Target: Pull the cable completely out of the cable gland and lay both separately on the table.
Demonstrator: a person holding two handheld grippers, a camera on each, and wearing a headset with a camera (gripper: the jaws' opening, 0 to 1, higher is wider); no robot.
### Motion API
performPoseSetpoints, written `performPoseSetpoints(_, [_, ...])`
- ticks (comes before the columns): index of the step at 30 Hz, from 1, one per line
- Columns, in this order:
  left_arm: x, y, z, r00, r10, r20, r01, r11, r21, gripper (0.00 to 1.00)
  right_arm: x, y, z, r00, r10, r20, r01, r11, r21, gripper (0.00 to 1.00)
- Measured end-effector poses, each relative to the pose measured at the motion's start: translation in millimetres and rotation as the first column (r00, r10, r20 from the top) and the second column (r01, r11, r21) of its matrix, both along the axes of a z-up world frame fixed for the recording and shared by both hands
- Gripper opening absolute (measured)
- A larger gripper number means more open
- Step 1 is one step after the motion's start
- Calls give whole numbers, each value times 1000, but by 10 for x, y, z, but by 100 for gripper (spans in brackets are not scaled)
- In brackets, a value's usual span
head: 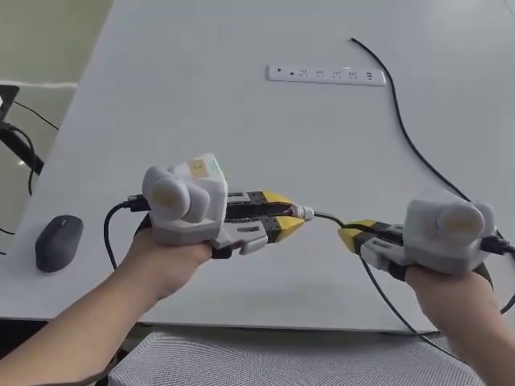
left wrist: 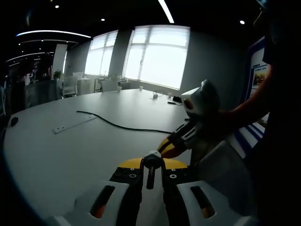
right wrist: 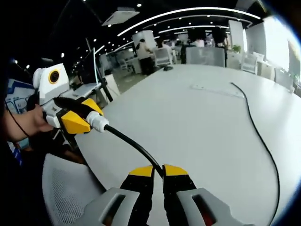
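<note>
A small whitish cable gland, with a thin black cable running out of its nose, is hanging in the air above the front edge of the pale surface. The left gripper is pinching the cable gland between its yellow-tipped fingers, the nose poking just past the tips. The right gripper is facing it, its fingers pressing together on the cable a little way along, a bare stretch sagging between the two. Farther back, a white power strip and a loose black cord are lying on the surface, and a dark mouse is sitting near its left edge.
</note>
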State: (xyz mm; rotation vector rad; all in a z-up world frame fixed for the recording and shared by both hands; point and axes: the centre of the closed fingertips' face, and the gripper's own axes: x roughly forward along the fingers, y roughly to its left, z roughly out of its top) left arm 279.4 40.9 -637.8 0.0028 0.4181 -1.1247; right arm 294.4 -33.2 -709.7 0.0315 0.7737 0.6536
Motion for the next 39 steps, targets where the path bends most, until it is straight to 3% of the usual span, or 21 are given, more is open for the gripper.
performPoseSetpoints(3, [-3,3,-2,1000,1,0,-1,1000,2,15,7,-28,-38,998,-48,-37,50,997,51,1])
performPoseSetpoints(11, [-13,-17,-8,1000,3,2,-3,1000,5,15,-10,-34,-89,990,-97,-103,106,991,88,1])
performPoseSetpoints(23, [-1,-17,-24,1000,0,7,0,1000,9,15,-15,-24,-118,980,-132,-147,150,982,115,1])
performPoseSetpoints(31, [20,-14,-10,1000,5,8,-5,1000,4,15,-41,-16,-108,989,-90,-113,102,989,109,2])
performPoseSetpoints(35, [20,0,-12,1000,10,9,-10,1000,7,15,-48,-9,-99,996,-59,-73,65,995,75,2])
performPoseSetpoints(39, [22,17,-10,1000,19,5,-19,1000,5,15,-56,9,-74,1000,14,-13,-14,1000,3,3])
